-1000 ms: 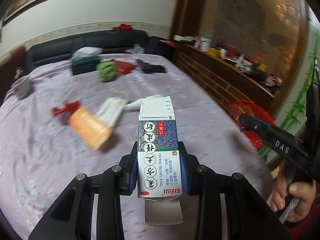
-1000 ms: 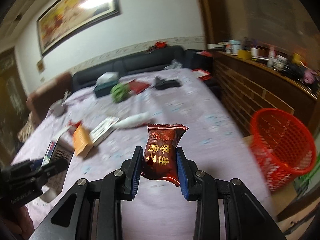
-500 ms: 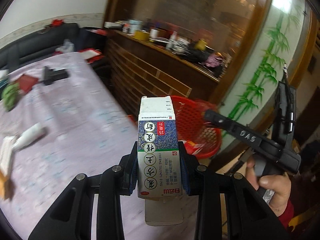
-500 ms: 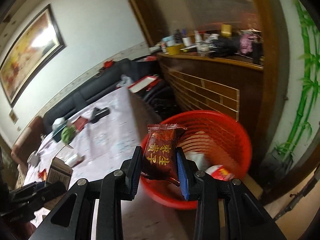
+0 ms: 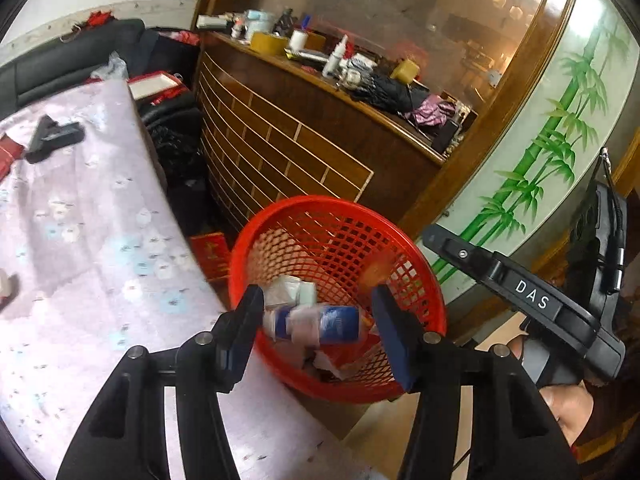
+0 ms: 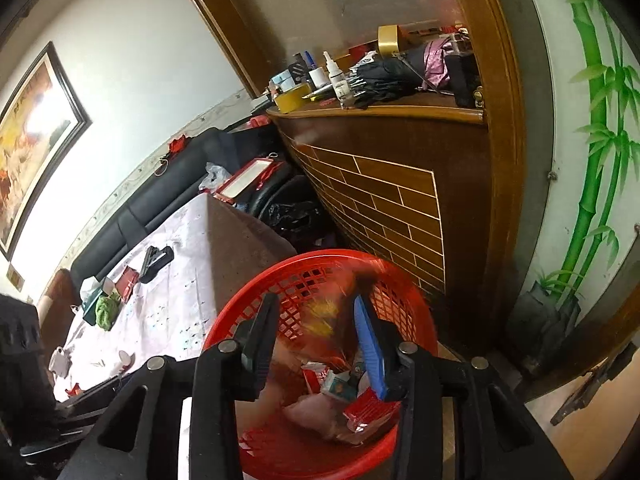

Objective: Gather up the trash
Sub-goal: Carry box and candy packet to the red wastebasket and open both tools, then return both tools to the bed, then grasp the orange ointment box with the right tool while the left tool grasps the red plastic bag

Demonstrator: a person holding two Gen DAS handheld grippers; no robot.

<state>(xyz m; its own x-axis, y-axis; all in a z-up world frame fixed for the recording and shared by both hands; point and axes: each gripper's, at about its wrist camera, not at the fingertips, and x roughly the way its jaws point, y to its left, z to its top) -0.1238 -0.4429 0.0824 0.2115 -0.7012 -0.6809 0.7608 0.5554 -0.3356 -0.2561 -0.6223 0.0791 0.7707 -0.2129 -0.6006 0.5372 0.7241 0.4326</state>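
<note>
Both claws hang over the round red plastic mesh basket [image 5: 416, 280] beside the table [image 5: 80, 264] so the trash lands inside. The left claw [image 5: 318, 332] is opening — its blue-and-white cardboard box [image 5: 316, 324] falls free. The right claw [image 6: 316, 336] is opening too, its blurred dark-red snack wrapper [image 6: 340, 304] slipping out.

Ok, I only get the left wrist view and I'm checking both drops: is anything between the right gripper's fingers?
Observer: Yes. A blurred dark red packet shows between the right gripper's opening jaws, above the red basket; the pads do not seem to press it.
Operator: Anything on the table beyond my view?
Observer: The right wrist view shows a green crumpled thing near the far end of the table.
</note>
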